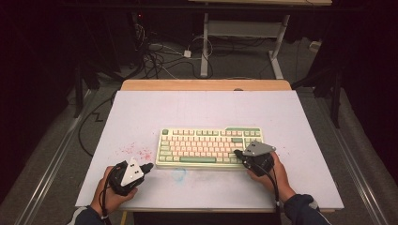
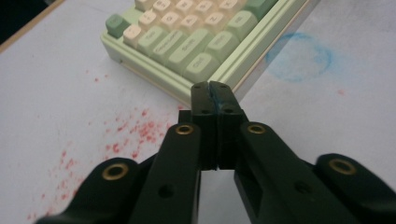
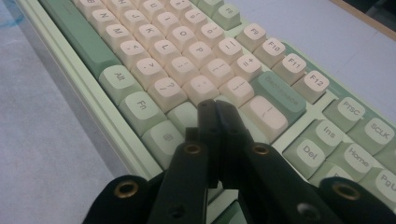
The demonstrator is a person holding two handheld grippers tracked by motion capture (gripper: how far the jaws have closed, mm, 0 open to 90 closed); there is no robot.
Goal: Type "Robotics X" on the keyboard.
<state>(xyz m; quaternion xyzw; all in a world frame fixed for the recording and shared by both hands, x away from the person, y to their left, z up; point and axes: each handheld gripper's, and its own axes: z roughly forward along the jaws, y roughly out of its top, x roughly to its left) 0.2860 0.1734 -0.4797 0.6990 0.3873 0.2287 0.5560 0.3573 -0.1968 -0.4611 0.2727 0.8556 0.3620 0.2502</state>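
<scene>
A pale green keyboard (image 1: 209,147) with cream and green keys lies at the middle of the white table (image 1: 206,108). My left gripper (image 1: 149,166) is shut, empty, and rests on the table just off the keyboard's near left corner (image 2: 140,51); its tips (image 2: 210,86) point at that corner. My right gripper (image 1: 238,153) is also shut with nothing in it. Its tips (image 3: 215,105) sit over the keys at the keyboard's (image 3: 187,70) near right part, close to the Shift and Fn keys.
Red speckles (image 1: 136,151) stain the table left of the keyboard, and a faint blue ring (image 1: 179,174) marks it in front. A wooden strip (image 1: 206,85) borders the far edge. Cables (image 1: 155,56) and a desk frame (image 1: 244,42) stand on the floor beyond.
</scene>
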